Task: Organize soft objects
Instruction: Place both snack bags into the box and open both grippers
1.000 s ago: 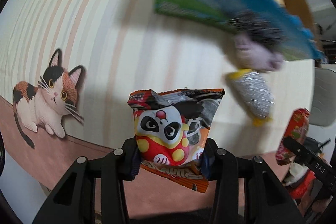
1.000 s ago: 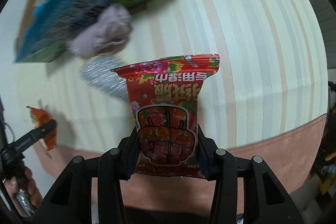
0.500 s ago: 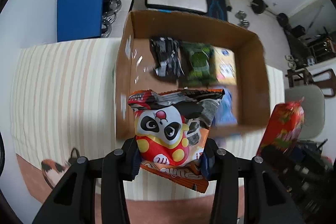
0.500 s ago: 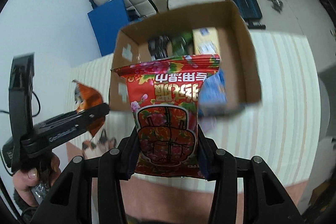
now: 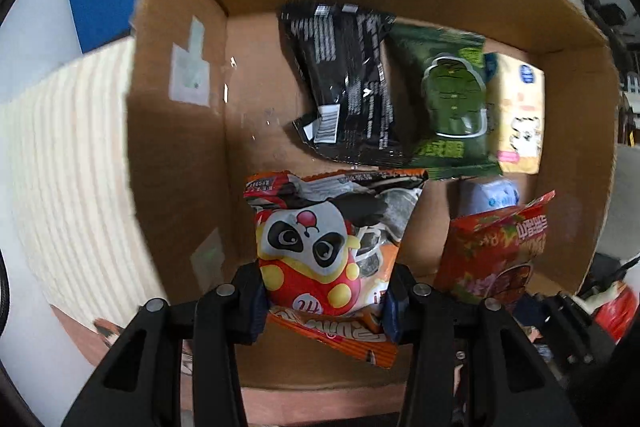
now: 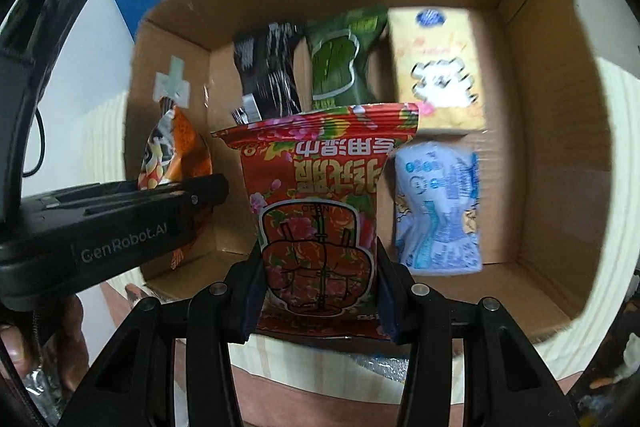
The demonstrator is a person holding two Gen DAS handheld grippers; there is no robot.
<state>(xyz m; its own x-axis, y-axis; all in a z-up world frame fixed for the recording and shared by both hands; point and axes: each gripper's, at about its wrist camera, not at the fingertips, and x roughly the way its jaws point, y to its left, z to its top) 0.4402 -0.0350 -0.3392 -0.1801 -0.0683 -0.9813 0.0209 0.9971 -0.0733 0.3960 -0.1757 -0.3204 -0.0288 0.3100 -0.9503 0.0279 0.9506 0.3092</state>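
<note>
Both wrist views look forward and down into the cardboard box (image 5: 176,147), from close above its near wall. The left wrist camera sits toward the box's left side, taking in the left wall and the striped surface (image 5: 60,167) beyond it. The right wrist camera (image 6: 540,115) sits more toward the box's middle, seeing both side walls. The two views share the box floor: the black packet (image 5: 348,83) (image 6: 268,67), green packet (image 5: 452,99) (image 6: 340,59) and yellow packet (image 5: 520,107) (image 6: 436,67) along the far wall. Each view also catches the other gripper's bag at its edge.
</note>
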